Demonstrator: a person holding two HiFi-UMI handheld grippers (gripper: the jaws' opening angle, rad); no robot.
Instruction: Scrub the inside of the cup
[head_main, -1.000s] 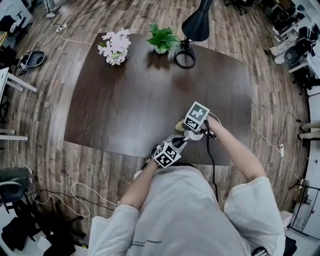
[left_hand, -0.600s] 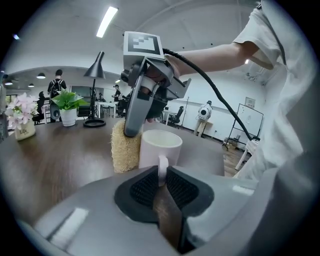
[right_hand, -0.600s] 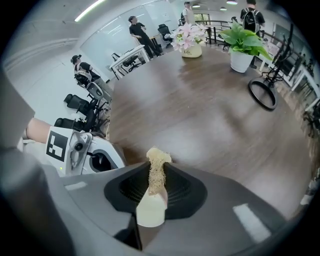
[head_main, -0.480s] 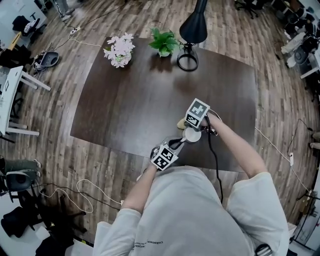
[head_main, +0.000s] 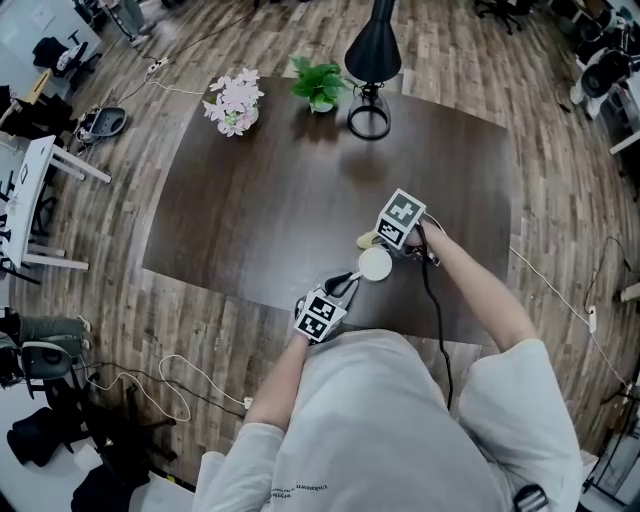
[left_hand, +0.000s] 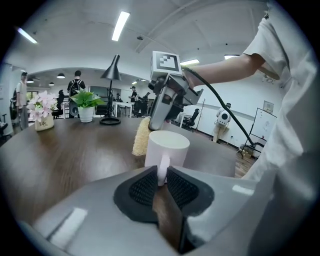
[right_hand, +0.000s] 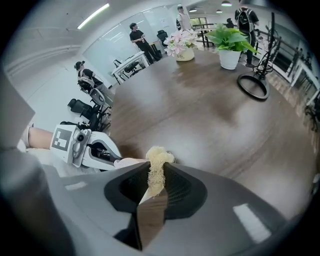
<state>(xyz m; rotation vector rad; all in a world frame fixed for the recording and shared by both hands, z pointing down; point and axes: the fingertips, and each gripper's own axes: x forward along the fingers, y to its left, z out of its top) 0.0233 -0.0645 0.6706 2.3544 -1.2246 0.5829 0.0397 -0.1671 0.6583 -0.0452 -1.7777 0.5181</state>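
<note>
A white cup (head_main: 375, 264), upright above the worktop's (head_main: 270, 200) near edge, is pinched by its handle in the left gripper's (left_hand: 161, 181) closed jaws; the right gripper's (right_hand: 156, 184) jaws clamp a yellow scrubber (right_hand: 156, 162) just beyond. Scrubbing too hard could twist the cup from that narrow hold.

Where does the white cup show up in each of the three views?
Head view: cup just right of centre, near the front edge of the table.
Left gripper view: cup at centre, handle clamped by the left gripper.
Right gripper view: only a pale sliver, probably the cup, left of the scrubber.
Shared landmark: potted green plant.
</note>
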